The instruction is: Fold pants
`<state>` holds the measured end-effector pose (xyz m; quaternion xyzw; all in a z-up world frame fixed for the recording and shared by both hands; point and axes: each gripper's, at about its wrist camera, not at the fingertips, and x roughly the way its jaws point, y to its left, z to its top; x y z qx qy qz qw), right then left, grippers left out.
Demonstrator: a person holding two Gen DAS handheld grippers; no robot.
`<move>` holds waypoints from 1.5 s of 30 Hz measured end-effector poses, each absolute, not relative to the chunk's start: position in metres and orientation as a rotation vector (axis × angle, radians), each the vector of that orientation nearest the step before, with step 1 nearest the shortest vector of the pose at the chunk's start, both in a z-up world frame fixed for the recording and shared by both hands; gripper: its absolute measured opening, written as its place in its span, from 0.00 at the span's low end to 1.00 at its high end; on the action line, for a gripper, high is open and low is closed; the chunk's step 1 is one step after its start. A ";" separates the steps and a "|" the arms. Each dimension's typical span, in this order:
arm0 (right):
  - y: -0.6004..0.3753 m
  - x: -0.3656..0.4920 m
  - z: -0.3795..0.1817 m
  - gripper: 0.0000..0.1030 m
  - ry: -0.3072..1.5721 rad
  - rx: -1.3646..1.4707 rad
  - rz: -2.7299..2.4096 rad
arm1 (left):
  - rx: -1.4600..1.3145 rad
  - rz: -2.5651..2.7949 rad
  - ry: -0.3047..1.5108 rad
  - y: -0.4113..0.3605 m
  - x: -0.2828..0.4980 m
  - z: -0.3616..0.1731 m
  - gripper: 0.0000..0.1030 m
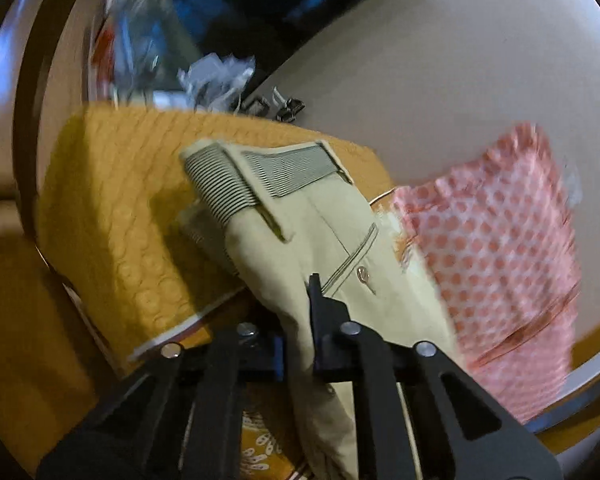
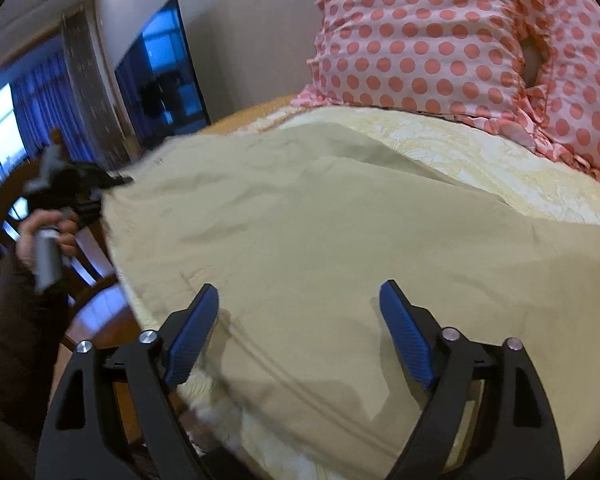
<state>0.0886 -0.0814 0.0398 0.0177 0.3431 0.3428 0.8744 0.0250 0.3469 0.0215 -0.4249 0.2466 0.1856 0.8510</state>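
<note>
Beige pants (image 1: 300,240) with a striped elastic waistband (image 1: 228,184) and a buttoned back pocket hang from my left gripper (image 1: 300,320), which is shut on their fabric and holds them up over the bed. In the right wrist view the pants (image 2: 320,240) spread over the bed, and my left gripper (image 2: 112,182) grips their far left edge. My right gripper (image 2: 300,320) is open, its blue-padded fingers (image 2: 192,336) hovering just over the near part of the pants, holding nothing.
A pink polka-dot pillow (image 2: 440,40) lies at the head of the bed, also in the left wrist view (image 1: 500,248). A cream patterned bedspread (image 2: 500,168) lies under the pants. A mustard quilted cover (image 1: 112,208) is at left. A wooden chair (image 2: 88,280) stands beside the bed.
</note>
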 end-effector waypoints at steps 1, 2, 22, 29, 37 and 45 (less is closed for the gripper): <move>-0.092 0.086 0.042 0.87 0.703 0.064 0.714 | -0.840 0.404 0.524 0.340 0.029 0.030 0.07; -0.107 0.083 0.045 0.87 0.684 0.101 0.703 | -0.776 0.413 0.521 0.331 0.032 0.042 0.07; -0.331 0.073 0.043 0.90 0.557 0.717 0.413 | 0.207 -0.488 0.672 -0.097 0.062 0.042 0.07; -0.313 0.114 0.031 0.90 0.669 0.713 0.469 | 0.183 -0.505 0.649 -0.132 0.058 0.041 0.09; -0.291 0.150 0.011 0.60 0.869 0.548 0.411 | -0.017 -0.610 0.623 -0.053 0.044 0.076 0.64; -0.285 0.161 0.010 0.44 0.900 0.477 0.446 | -0.340 -0.367 0.843 0.104 0.166 0.059 0.61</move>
